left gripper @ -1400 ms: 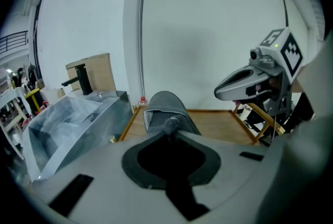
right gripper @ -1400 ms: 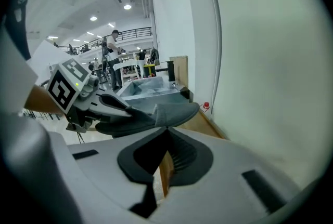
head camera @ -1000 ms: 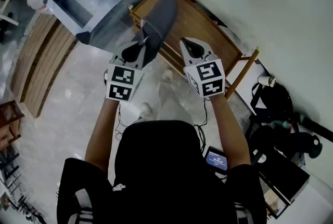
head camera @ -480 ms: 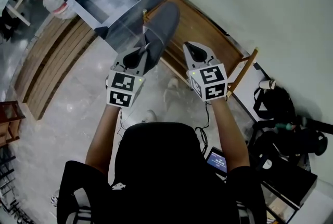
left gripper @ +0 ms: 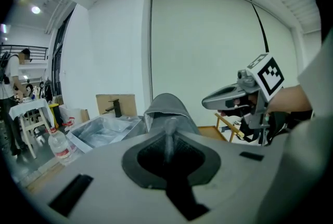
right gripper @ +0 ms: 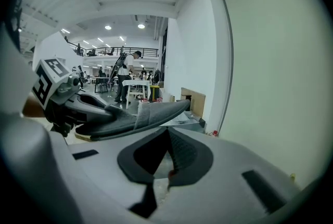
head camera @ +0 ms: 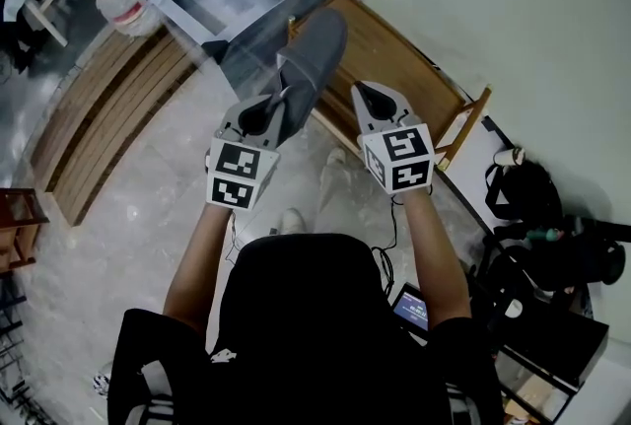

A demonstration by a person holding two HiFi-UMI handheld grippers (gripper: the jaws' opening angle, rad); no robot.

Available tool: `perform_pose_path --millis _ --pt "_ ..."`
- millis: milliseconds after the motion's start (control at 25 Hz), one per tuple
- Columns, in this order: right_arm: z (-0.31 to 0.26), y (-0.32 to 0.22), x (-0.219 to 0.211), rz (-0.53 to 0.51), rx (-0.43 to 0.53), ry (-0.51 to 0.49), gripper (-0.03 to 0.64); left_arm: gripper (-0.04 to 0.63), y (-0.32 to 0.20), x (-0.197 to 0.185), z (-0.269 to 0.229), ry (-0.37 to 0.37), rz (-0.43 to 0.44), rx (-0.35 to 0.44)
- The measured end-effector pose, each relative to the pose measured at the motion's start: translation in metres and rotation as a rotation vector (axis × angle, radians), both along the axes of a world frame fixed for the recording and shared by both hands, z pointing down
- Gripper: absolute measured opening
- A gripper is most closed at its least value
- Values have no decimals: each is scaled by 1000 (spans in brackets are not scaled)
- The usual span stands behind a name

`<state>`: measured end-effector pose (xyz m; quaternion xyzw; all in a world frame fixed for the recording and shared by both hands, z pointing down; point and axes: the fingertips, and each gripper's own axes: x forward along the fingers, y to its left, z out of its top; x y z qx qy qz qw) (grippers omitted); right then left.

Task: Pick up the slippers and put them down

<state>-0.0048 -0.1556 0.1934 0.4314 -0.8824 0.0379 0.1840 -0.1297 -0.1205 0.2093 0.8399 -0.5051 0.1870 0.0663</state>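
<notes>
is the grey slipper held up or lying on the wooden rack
Held up: the left gripper is shut on the slipper, whose toe hangs free.

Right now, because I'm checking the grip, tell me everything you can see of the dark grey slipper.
The dark grey felt-like slipper is an open-backed slip-on with a flat sole and a broad band over the toe half. The left gripper has its jaws shut on a thin edge at the heel end. The slipper hangs in the air, nearly level, toe pointing away from the person, above a wooden slatted rack. Nothing else touches it.
</notes>
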Motion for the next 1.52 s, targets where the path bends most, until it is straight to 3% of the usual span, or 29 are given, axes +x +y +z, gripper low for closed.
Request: perform_pose_path --millis 400,1520 --pt "-3 20 -28 -18 -1 13 -5 25 19 -24 -2 32 -29 1" --pt "58 29 -3 -23 -144 11 -5 25 25 -8 72 32 -71 -140"
